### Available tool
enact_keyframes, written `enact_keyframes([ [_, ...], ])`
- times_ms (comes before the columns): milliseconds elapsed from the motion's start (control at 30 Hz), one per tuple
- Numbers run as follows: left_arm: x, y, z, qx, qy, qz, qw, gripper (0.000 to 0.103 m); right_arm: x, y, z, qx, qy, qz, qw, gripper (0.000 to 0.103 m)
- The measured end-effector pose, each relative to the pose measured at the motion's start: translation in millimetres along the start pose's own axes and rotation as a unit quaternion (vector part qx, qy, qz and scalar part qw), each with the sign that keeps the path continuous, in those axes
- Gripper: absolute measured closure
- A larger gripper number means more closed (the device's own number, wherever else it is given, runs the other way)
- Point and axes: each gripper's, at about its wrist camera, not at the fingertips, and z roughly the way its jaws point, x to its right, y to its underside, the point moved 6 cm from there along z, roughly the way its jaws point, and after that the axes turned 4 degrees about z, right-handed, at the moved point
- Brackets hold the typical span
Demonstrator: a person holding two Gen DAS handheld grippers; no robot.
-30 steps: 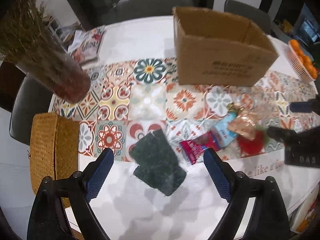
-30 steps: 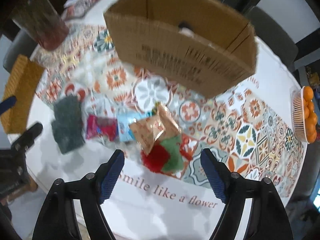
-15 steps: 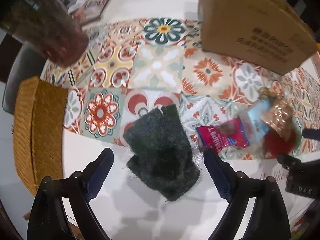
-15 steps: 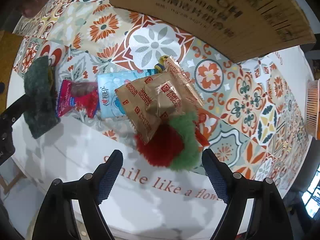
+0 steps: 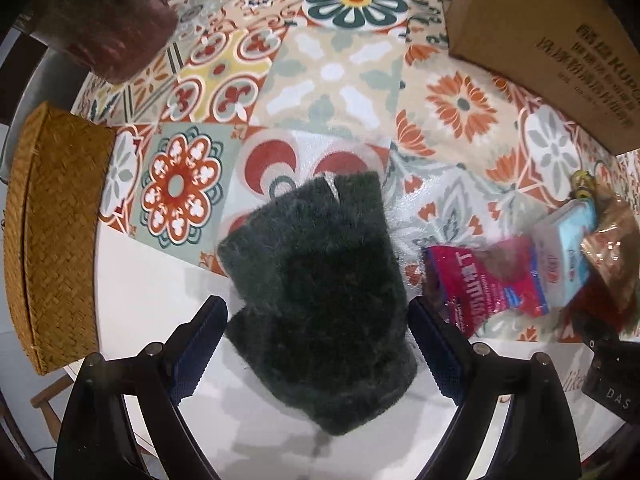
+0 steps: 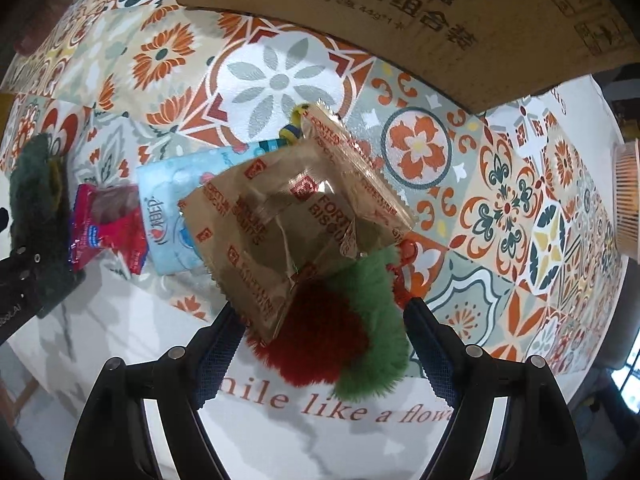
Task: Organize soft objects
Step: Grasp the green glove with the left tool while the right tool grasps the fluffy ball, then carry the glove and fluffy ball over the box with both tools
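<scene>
A dark green furry glove [image 5: 320, 280] lies on the table. My left gripper [image 5: 316, 344] is open, with a finger on either side of the glove's near end. A red and green fluffy pom toy [image 6: 344, 332] lies partly under a brown biscuit packet [image 6: 292, 220]. My right gripper [image 6: 320, 348] is open, its fingers either side of the toy. The glove also shows at the left of the right wrist view [image 6: 34, 200]. A red snack packet [image 5: 484, 280] and a light blue tissue pack [image 5: 564, 248] lie between glove and toy.
A cardboard box [image 5: 552, 40] stands at the back on the patterned tablecloth [image 5: 340, 72]. A woven basket [image 5: 52, 232] sits at the left table edge. A dark red vase [image 5: 104, 28] stands at the back left. An orange basket [image 6: 628, 196] is at the far right.
Both grippers have moved down and forward. The left one has closed in around the glove, the right one around the fluffy toy. Both stay open.
</scene>
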Motion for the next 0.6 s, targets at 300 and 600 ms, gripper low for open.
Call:
enact_keyframes([
  [300,-3,5,17,0.016,0.004,0.011,0.9998,0.028,5,15,16,0.035,-0.003,0.015,0.999,0.049],
  [600,11,24,4,0.053,0.010,0.047,0.9974,0.050,8,47,3,0.127,-0.033,0.051,0.990,0.061],
])
